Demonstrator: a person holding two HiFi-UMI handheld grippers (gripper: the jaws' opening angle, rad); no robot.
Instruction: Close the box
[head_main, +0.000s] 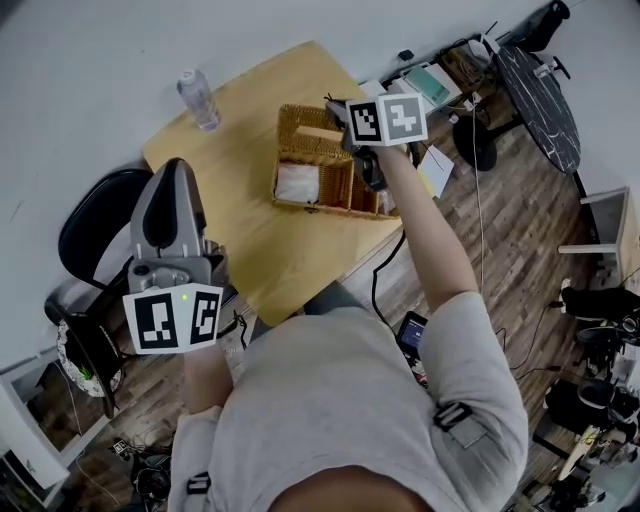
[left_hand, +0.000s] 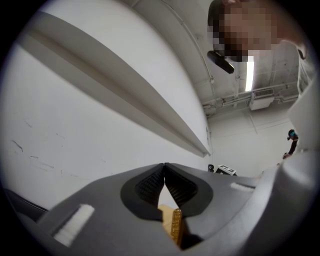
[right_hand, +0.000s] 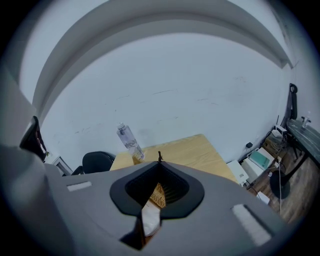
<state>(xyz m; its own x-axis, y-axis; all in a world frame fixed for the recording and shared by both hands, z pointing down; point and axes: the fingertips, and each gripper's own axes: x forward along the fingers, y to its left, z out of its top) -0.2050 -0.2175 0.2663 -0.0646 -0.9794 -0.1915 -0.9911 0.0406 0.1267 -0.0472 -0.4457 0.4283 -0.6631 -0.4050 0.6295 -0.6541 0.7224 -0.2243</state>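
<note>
Wicker box (head_main: 312, 205) lies open under right gripper (right_hand: 159, 162) pinching a dark tab (right_hand: 159, 156); left gripper (left_hand: 164, 165) closed

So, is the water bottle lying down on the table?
No, the water bottle stands upright on the wooden table, apart from the wicker box.

A pale wooden worktop (head_main: 240, 210) stands against a plain white wall (head_main: 80, 50) on a brown wood-plank floor (head_main: 500, 260). A black office chair (head_main: 95, 225) sits at its left end. To the right is what looks like a dark round table (head_main: 540, 90). A strip light (left_hand: 249, 75) glows on the ceiling.
</note>
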